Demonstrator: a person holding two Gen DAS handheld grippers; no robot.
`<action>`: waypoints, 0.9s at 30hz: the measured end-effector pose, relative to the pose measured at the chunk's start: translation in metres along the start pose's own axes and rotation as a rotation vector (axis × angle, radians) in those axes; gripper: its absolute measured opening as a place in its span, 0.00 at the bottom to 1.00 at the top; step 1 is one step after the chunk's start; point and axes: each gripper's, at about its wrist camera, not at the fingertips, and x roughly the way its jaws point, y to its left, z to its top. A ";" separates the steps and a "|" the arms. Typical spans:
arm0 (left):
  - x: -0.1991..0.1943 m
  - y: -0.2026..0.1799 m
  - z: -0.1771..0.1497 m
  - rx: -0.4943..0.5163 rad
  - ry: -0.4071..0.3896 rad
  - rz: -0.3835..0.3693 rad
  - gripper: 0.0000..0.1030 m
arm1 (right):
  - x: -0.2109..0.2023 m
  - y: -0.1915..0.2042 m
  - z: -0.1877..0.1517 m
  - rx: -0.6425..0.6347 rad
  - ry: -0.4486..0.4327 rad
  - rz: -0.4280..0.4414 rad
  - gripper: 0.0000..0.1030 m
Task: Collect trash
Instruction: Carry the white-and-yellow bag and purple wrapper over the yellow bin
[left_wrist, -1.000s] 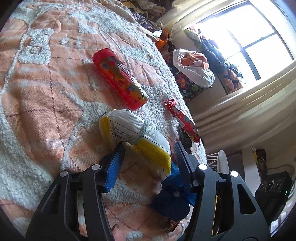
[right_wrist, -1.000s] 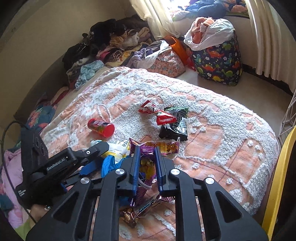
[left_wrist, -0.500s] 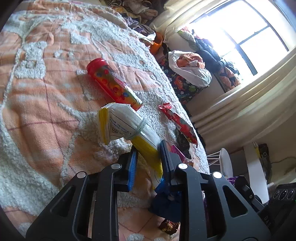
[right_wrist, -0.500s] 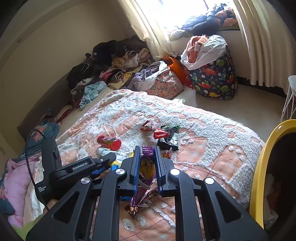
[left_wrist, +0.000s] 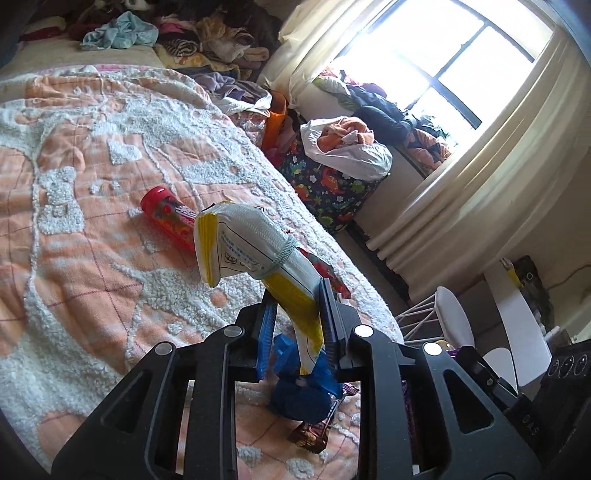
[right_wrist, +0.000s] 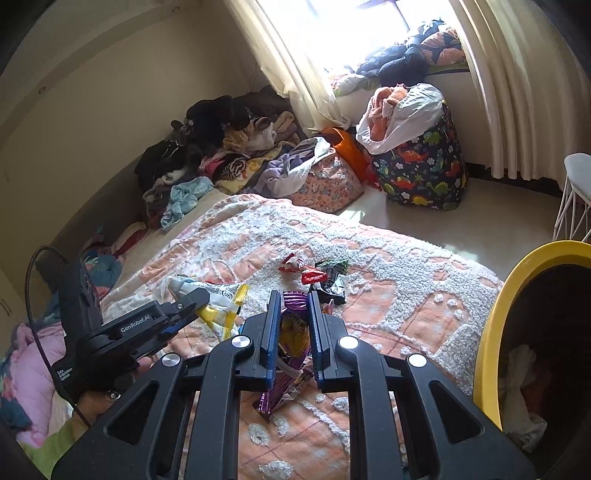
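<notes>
Your orange-and-white bedspread fills a cluttered, window-lit room; one red tube, three loose wrappers remain. Left gripper pinches the yellow-white packet; right gripper clamps the purple wrapper.

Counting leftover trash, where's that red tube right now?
In the left wrist view the red tube lies on the bedspread, left of centre, just behind the lifted white-and-yellow packet.

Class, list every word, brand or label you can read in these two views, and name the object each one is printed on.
"GenRobot.AI": white letters on the black left claw.
Small white label lower on that claw's body: too small to read.
Blue print on the white-and-yellow snack bag: blurred.
Print on the red candy tube: unreadable.
</notes>
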 end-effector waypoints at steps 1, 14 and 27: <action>-0.002 -0.002 0.000 0.005 -0.003 -0.003 0.16 | -0.001 0.000 0.000 0.003 -0.001 0.001 0.14; -0.010 -0.036 -0.001 0.080 -0.007 -0.050 0.16 | -0.028 -0.002 0.003 0.009 -0.056 -0.016 0.14; -0.015 -0.072 -0.012 0.168 0.007 -0.089 0.16 | -0.057 -0.018 0.006 0.035 -0.111 -0.047 0.14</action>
